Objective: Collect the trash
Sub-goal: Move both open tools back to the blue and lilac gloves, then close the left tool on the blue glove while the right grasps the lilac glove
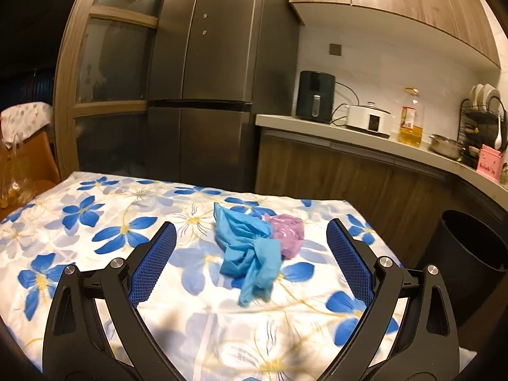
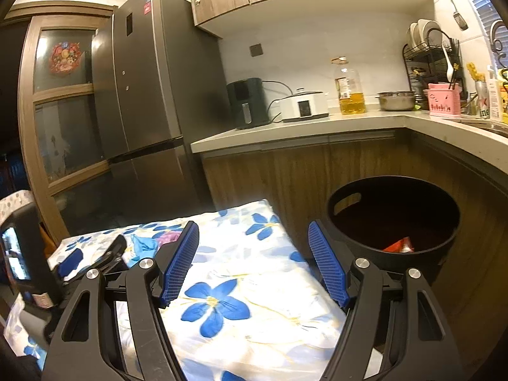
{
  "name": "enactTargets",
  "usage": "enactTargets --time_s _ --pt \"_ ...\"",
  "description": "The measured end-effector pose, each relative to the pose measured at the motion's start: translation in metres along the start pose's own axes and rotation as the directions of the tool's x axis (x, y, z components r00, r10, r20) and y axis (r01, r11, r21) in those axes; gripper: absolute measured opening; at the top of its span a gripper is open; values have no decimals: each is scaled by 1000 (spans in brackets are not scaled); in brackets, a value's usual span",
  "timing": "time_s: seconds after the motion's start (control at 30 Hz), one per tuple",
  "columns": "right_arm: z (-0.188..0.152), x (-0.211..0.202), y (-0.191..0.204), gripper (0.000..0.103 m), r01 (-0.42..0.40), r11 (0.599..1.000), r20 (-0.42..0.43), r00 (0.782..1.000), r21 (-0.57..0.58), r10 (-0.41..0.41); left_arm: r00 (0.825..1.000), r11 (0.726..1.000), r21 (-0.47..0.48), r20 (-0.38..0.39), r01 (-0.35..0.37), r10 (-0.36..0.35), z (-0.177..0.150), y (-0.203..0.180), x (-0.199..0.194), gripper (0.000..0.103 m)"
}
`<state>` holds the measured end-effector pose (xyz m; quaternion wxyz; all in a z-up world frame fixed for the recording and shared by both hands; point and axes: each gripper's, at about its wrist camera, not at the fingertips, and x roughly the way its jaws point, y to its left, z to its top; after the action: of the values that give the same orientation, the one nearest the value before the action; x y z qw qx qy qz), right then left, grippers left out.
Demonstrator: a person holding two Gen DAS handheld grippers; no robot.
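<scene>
On the floral tablecloth (image 1: pixel 104 222), a crumpled blue glove (image 1: pixel 247 254) lies lengthwise toward the empty, wide-spread left gripper (image 1: pixel 250 241).

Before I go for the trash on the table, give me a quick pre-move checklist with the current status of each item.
1. Left gripper open and empty: ok.
2. Blue glove lined up between its fingers: ok, not yet touched.
3. Purple wad touching the glove, may snag: not ok.
4. Right gripper empty: ok.
5. Black bin open beside the table: ok.
6. Room left in bin: ok, only a red wrapper visible.
</scene>
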<state>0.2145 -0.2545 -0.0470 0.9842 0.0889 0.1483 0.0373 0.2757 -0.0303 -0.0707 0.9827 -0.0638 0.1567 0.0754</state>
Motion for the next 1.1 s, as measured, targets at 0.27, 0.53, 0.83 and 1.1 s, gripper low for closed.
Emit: enactTargets --time_s 0.27,0.53,0.83,1.1 --pt "-2 26 23 70 -27 999 -17 999 -28 27 988 1000 -3 -156 -1 0 -15 3 49 71" --pt "-10 59 49 70 -63 997 -52 997 -51 60 955 996 -89 -293 25 -51 -29 20 77 13" --pt "-30 109 82 70 -99 992 -148 985 -77 86 987 988 -148 -149 35 -58 -13 55 39 1" --pt "-39 158 111 70 -125 992 -244 963 -27 115 1000 991 -133 -4 -19 18 4 89 0 0"
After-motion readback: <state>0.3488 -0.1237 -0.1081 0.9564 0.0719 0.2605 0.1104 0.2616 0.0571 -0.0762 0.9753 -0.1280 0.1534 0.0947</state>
